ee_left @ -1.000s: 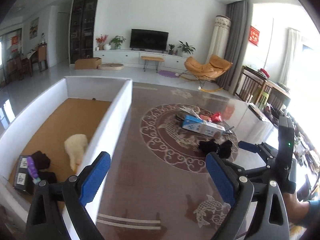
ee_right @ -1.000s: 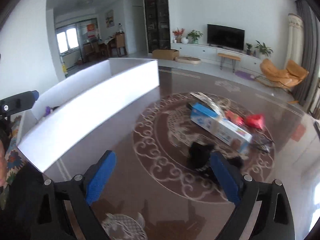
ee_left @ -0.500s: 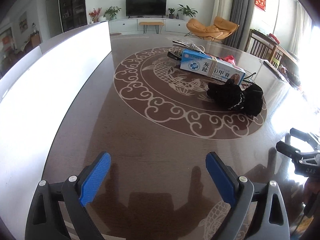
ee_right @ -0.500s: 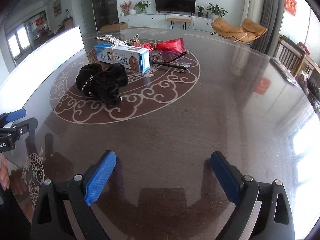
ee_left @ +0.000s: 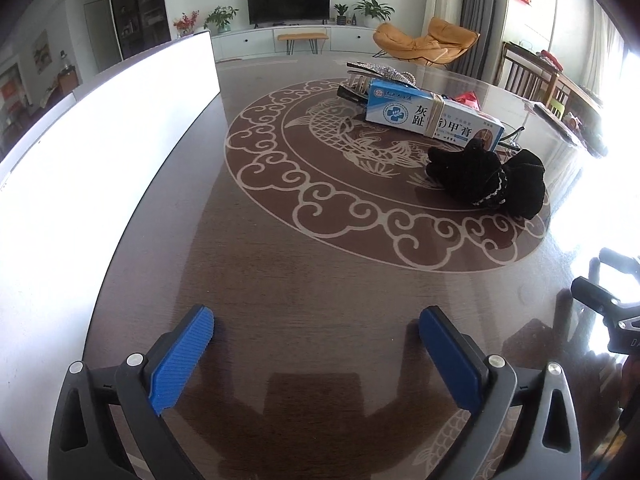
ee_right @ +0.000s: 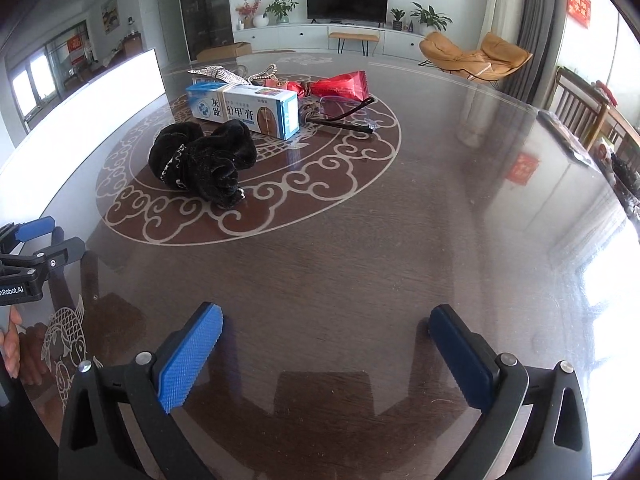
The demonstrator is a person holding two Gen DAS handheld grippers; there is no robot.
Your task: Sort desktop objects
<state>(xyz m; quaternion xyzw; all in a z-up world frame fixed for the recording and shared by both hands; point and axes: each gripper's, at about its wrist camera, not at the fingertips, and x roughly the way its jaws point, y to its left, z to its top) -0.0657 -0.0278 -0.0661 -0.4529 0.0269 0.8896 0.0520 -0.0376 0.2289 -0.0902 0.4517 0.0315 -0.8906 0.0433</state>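
Note:
A pile lies on the round pattern of the dark table (ee_left: 304, 272): a blue-and-white carton (ee_left: 432, 118) (ee_right: 244, 110), a black velvet scrunchie (ee_left: 488, 178) (ee_right: 204, 158), a red snack packet (ee_right: 340, 84), spectacles (ee_right: 344, 114) and a glittery hair clip (ee_left: 380, 74). My left gripper (ee_left: 316, 320) hovers low over bare table, short of the pile, jaws opening, nothing between them. My right gripper (ee_right: 327, 316) is likewise near the front edge, jaws opening and empty. Each gripper shows at the edge of the other's view.
The tall white wall of a storage box (ee_left: 100, 140) (ee_right: 80, 108) runs along the table's left side. A hand (ee_right: 12, 344) holds the left gripper's handle. Chairs and a side table (ee_right: 592, 120) stand beyond the right edge.
Both grippers have dropped from looking over the white box and room to low over the table, now tilted down. Their jaws stand slightly wider.

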